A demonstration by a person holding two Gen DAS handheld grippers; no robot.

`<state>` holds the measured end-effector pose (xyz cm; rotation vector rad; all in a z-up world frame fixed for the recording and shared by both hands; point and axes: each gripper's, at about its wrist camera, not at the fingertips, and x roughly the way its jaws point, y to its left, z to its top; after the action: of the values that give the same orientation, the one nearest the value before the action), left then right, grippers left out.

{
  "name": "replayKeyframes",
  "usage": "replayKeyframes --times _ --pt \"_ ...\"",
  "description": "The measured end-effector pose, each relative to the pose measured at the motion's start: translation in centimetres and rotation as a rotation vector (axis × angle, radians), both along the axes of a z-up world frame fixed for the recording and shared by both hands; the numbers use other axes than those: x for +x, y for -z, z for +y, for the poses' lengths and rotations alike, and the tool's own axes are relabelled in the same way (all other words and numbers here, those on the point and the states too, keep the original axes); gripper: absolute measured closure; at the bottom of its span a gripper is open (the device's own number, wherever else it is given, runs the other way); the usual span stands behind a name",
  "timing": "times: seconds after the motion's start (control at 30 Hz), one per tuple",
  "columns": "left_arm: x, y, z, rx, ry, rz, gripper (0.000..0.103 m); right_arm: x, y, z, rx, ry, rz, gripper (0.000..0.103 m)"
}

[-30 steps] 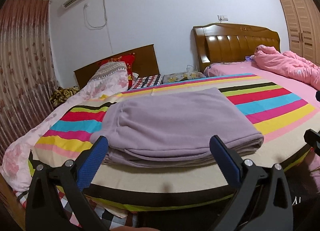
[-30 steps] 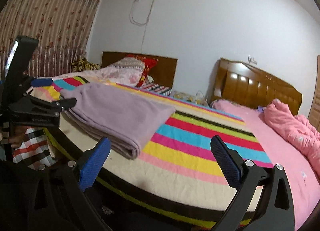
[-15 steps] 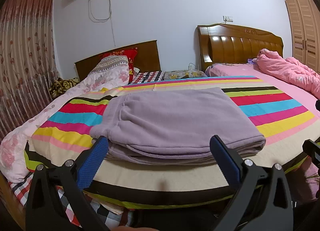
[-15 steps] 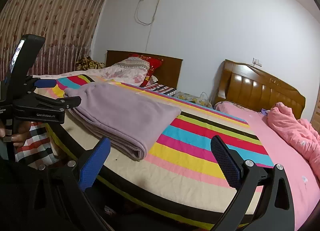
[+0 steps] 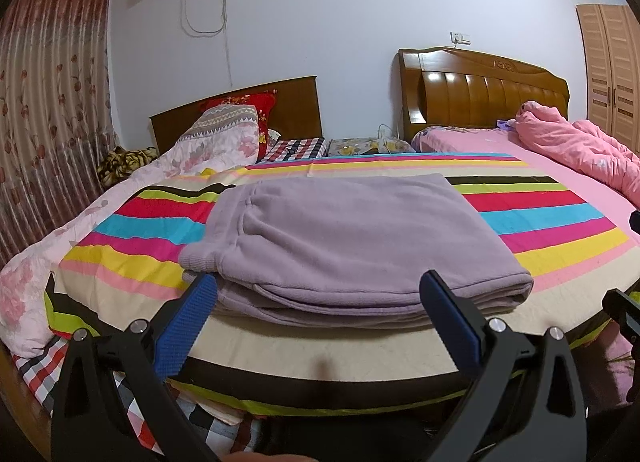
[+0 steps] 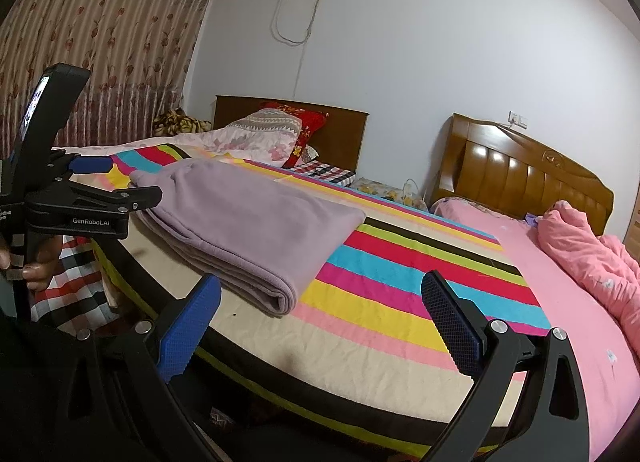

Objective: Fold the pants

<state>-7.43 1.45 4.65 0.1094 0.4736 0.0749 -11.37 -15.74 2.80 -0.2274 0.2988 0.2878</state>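
The lilac fleece pants (image 5: 352, 246) lie folded into a flat stack on the striped blanket (image 5: 560, 221); they also show in the right wrist view (image 6: 256, 229). My left gripper (image 5: 320, 310) is open and empty, just short of the stack's near edge; it shows from the side in the right wrist view (image 6: 120, 181). My right gripper (image 6: 320, 318) is open and empty, held back off the bed's near edge to the right of the pants.
The striped blanket covers a bed with a floral quilt (image 5: 48, 246) on its left. A second bed with a pink sheet (image 6: 560, 286) and a pink duvet (image 6: 592, 254) stands to the right. Pillows (image 5: 236, 121) and headboards are at the far wall.
Both grippers have drawn back and up a little from the bed; the pants lie still. Both stay open.
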Motion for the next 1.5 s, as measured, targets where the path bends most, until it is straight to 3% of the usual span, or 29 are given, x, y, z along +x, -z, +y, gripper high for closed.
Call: replayKeyframes --times 1.5 --pt "0.55 0.24 0.44 -0.039 -0.020 0.016 0.002 0.08 0.51 -0.69 0.007 -0.019 0.022 0.006"
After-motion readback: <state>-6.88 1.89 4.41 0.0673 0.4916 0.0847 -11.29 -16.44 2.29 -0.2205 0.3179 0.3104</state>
